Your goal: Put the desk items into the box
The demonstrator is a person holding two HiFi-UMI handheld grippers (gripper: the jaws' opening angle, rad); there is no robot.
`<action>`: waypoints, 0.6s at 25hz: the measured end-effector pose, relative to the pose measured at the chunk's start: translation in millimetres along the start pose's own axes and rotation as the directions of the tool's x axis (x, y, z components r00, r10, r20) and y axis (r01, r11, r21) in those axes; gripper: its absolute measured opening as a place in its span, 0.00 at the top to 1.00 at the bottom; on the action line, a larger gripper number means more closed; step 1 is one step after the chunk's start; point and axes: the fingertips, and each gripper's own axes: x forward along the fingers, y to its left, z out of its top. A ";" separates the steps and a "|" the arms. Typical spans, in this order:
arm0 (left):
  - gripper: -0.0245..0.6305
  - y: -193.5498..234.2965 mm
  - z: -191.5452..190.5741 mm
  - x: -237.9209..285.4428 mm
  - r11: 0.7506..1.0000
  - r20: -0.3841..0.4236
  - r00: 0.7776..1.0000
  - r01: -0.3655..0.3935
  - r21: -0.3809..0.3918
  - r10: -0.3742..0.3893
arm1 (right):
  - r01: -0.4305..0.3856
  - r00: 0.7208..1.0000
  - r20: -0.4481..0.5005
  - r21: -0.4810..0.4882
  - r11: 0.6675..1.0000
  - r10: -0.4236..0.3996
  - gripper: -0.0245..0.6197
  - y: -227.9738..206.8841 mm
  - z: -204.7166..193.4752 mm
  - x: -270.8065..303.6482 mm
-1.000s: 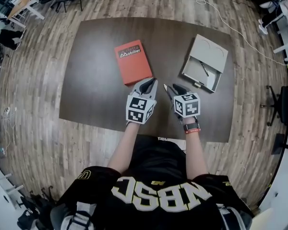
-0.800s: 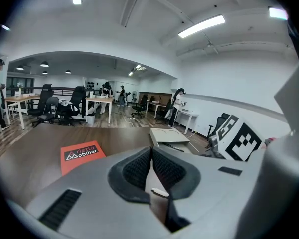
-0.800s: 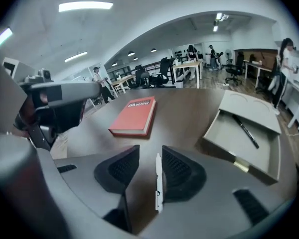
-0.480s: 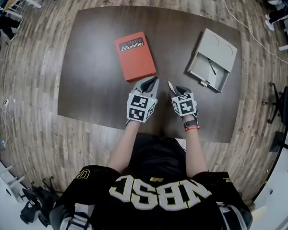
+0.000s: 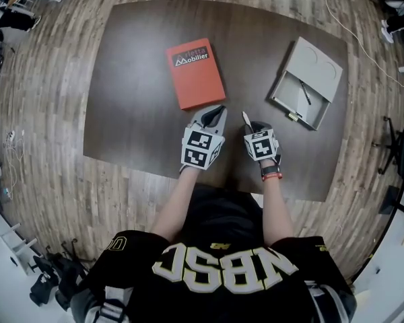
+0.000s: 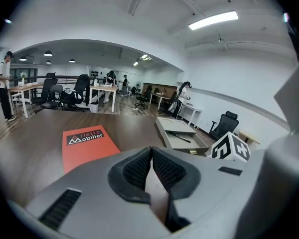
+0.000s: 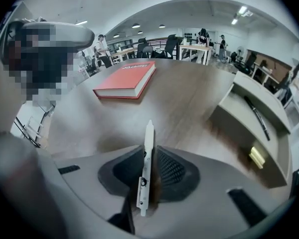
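While still short of the box, tightens the right claw (image 7: 150, 148) again on a slim white tool (image 7: 147, 138), jaws closing, tool edge-on between the pads. Keeps the left claw (image 6: 151, 151) clenched on nothing, just beside it near the bench's (image 5: 135, 79) near edge. Means one item in hand, not yet delivered. Leaves the red book (image 5: 195, 73) mid-bench, unmoved, and the open grey box (image 5: 320, 62) toward the far right corner, with a pen (image 5: 305, 91) and a small yellowish thing (image 7: 256, 157) inside. Cannot tell what the white tool is; buries its rear end in the claw.
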 end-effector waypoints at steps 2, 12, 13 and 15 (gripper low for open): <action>0.92 0.0 1.7 1.6 1.000 0.002 1.000 0.004 -0.002 -0.004 | -0.005 1.000 0.004 0.001 1.000 0.005 0.84 -0.2 0.4 -0.2; 0.92 -10.1 2.8 14.2 1.000 -0.014 1.000 0.022 0.008 -0.022 | -0.088 0.995 0.055 0.135 0.987 0.081 0.88 -4.8 -0.5 0.6; 0.92 -11.2 2.8 15.3 1.000 -0.016 1.000 0.022 0.010 -0.022 | -0.100 0.994 0.062 0.157 0.983 0.091 0.88 -6.1 -1.4 -0.9; 0.92 -13.5 3.1 18.0 1.000 -0.022 0.999 0.024 0.015 -0.024 | -0.121 0.991 0.079 0.193 0.974 0.108 0.88 -10.3 -1.5 -5.7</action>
